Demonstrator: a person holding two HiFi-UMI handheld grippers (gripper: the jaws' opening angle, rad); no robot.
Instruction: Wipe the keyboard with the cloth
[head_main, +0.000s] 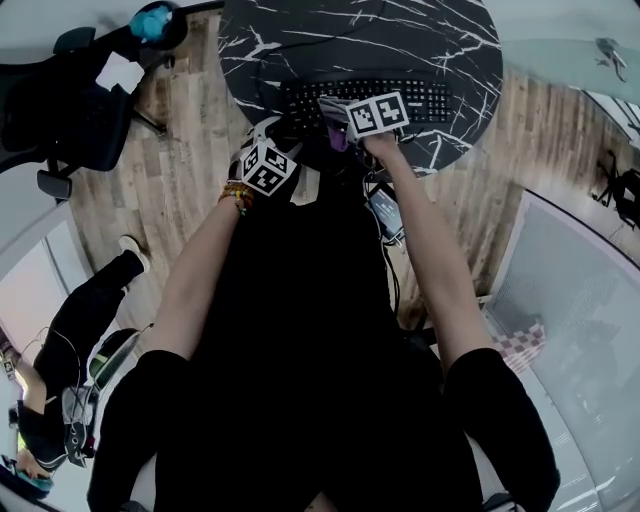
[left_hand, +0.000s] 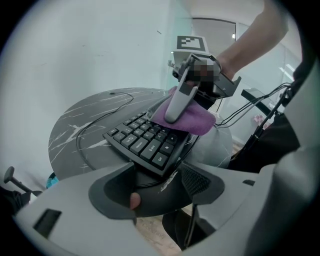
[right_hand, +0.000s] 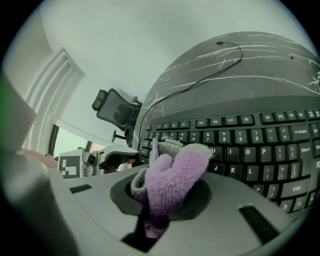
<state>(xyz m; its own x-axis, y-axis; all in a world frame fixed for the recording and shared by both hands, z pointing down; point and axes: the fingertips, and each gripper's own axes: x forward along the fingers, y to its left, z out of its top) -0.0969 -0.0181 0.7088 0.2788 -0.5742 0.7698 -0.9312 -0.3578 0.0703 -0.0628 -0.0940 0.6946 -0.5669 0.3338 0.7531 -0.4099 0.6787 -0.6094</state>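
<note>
A black keyboard (head_main: 425, 100) lies on a round black marble table (head_main: 300, 30). My right gripper (head_main: 332, 108) is shut on a fluffy purple cloth (right_hand: 170, 182) and presses it onto the keys at the keyboard's left half. In the left gripper view the cloth (left_hand: 192, 120) drapes over the keys under the right gripper (left_hand: 175, 107). My left gripper (left_hand: 159, 185) is open at the table's near edge. The keyboard's (left_hand: 142, 142) near left corner sits just ahead of its jaws, and I cannot tell if they touch it.
A thin black cable (right_hand: 200, 80) snakes across the table (right_hand: 250, 65) behind the keyboard (right_hand: 260, 145). An office chair (head_main: 60, 100) stands at the left. A seated person (head_main: 70, 340) is at the lower left. A glass panel (head_main: 580, 300) is at the right.
</note>
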